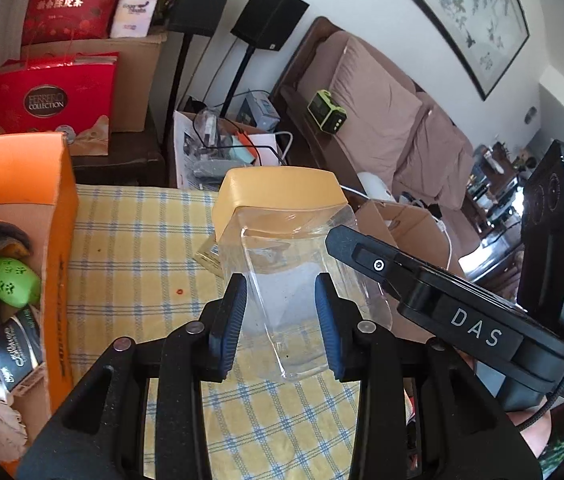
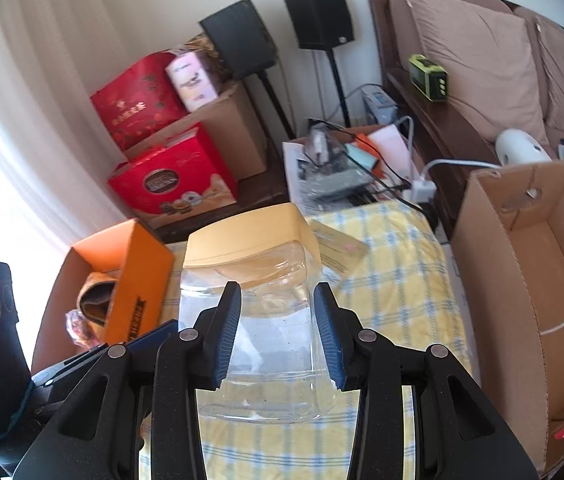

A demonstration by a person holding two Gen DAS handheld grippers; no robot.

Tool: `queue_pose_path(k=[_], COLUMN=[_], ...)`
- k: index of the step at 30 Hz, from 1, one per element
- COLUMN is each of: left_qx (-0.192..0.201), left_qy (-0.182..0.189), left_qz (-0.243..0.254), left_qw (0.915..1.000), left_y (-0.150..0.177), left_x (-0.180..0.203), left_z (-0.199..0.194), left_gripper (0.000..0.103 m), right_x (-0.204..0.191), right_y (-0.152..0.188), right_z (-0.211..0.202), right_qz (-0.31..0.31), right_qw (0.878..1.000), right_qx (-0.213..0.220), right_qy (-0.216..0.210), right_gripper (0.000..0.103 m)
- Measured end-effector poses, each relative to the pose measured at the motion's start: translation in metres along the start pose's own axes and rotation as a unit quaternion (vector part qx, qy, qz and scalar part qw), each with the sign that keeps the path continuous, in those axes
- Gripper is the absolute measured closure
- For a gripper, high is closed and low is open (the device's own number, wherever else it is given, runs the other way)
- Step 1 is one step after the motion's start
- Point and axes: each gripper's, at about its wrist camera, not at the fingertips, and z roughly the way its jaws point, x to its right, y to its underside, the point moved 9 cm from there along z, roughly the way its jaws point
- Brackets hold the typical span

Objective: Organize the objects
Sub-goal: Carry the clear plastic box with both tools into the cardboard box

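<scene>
Living-room clutter fills the background, a brown cushioned sofa (image 1: 385, 120) along the wall and two black speakers on stands (image 2: 317, 16) in the corner, while I work over a desk under a yellow-and-blue checked cloth (image 1: 130, 240). Right now both my tools are on one thing: a clear square plastic jar with a yellow lid (image 1: 282, 264), lid end pointing away from me, base toward the cameras, so its long axis runs straight ahead and tilts upward off the cloth. My left gripper (image 1: 282, 320) has its blue-padded fingers (image 1: 228, 328) pressed on the jar's two side walls near the base; my right gripper (image 2: 278, 332) pinches it the same way from the other side, and from the left camera I can see the right tool's black body lying against the jar's right edge. So both pairs of fingers are clamped on the jar and it hangs clear of the desk, neither hand nearer than the other. What matters next, I reckon: the orange cardboard box (image 1: 58, 216) sits off to the left, already holding a green egg-shaped toy (image 1: 12, 282) and other bits, and the plain brown cardboard carton (image 2: 529, 280) stands empty on the right, beside the desk. Count: one jar, two boxes, one flat pale packet (image 2: 337, 248) lying on the cloth beyond the jar.
</scene>
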Motion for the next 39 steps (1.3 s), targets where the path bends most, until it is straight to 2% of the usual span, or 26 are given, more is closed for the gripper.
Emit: queue_pose_path(k=[10, 20, 27, 39], left_qx=[0.047, 0.066, 0.06, 0.023], left_qy=[-0.044, -0.093, -0.113, -0.107], left_qz=[-0.022, -0.038, -0.056, -0.076], left_qw=[0.9977, 0.9928, 0.9902, 0.991], left_y=[-0.029, -0.039, -0.033, -0.023], left_x=[-0.057, -0.116, -0.155, -0.195], left_z=[-0.066, -0.107, -0.115, -0.092], left_gripper=[0.07, 0.07, 0.07, 0.07], right_x=[-0.091, -0.159, -0.196, -0.206], right_y=[-0.019, -0.02, -0.009, 0.011], right_z=[0.008, 0.039, 0.066, 0.106], right_qz=[-0.044, -0.047, -0.051, -0.049], right_qw=[0.998, 0.992, 0.988, 0.987], right_qx=[0.004, -0.027, -0.053, -0.092], right_qy=[-0.051, -0.114, -0.132, -0.121], right_gripper=[0.064, 0.064, 0.064, 0.064])
